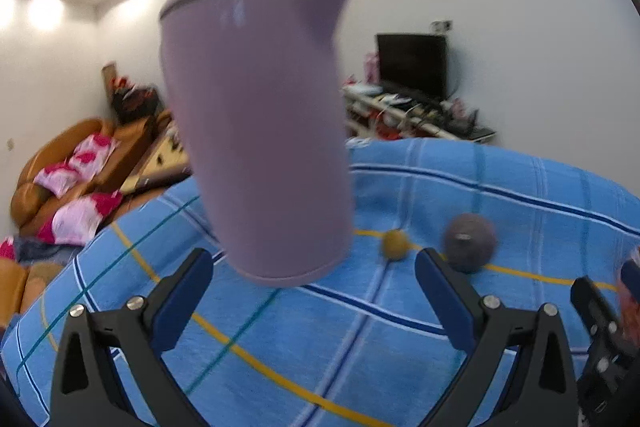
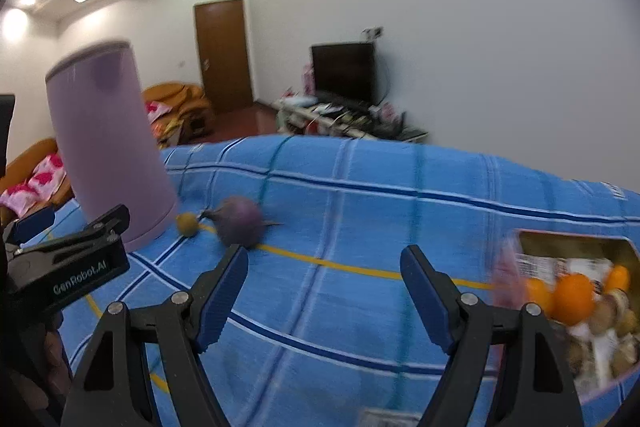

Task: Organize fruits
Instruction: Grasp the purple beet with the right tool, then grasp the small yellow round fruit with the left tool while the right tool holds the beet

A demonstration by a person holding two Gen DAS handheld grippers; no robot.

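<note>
A small yellow-brown fruit (image 1: 395,245) and a round purple fruit (image 1: 470,243) lie side by side on the blue checked cloth (image 1: 320,347). My left gripper (image 1: 316,279) is open, its jaws spread wide just short of the base of a tall lilac jug (image 1: 256,131), touching nothing. My right gripper (image 2: 324,267) is also open and empty over the cloth. The purple fruit (image 2: 240,223) lies just beyond its left finger, with the yellow fruit (image 2: 187,223) beside it. To its right, a gold-lined tin (image 2: 580,247) holds oranges (image 2: 574,297) and several other fruits.
The lilac jug (image 2: 108,147) stands upright at the cloth's left side, close to both fruits. The left gripper's body (image 2: 68,259) fills the right wrist view's left edge. Behind the table are an orange sofa (image 1: 60,163), a TV (image 2: 344,71) on a cluttered stand and a door.
</note>
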